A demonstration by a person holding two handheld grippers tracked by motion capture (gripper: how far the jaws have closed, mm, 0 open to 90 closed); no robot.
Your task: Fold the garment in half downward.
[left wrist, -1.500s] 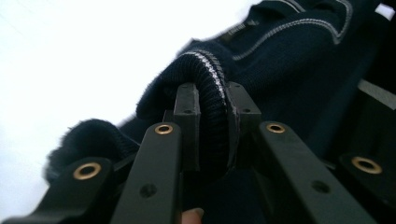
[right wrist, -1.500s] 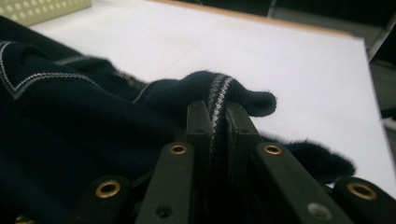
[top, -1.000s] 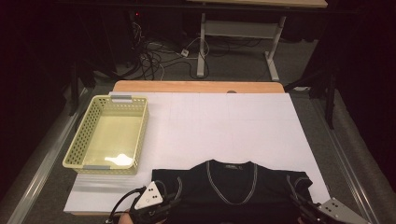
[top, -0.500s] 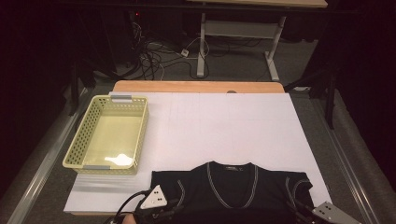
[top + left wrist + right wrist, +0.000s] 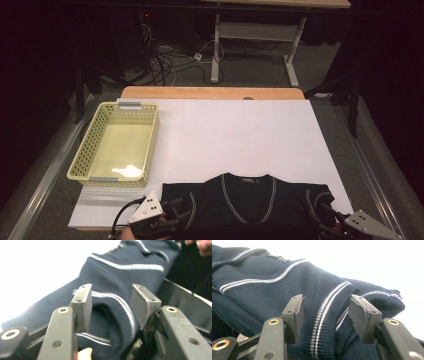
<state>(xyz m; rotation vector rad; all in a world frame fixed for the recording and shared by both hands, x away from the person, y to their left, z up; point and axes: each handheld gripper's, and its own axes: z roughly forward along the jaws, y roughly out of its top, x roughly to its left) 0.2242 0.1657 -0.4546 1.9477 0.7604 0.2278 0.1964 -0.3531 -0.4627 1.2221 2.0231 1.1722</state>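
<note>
So the navy vest (image 5: 250, 205) with the white-striped V-neck is lying flat at the near edge of the white table (image 5: 240, 135), right of the yellow basket (image 5: 116, 145). There's a small label inside the collar, but it's too blurry for me to read. My left gripper (image 5: 111, 306) and right gripper (image 5: 325, 315) have both just been opening; their jaws stand apart around the ribbed armhole edges, not pinching.

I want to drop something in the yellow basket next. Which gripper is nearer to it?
Left. The left gripper sits at the vest's left armhole, just below the yellow basket's near corner. The right gripper is at the opposite armhole, across the vest.
</note>
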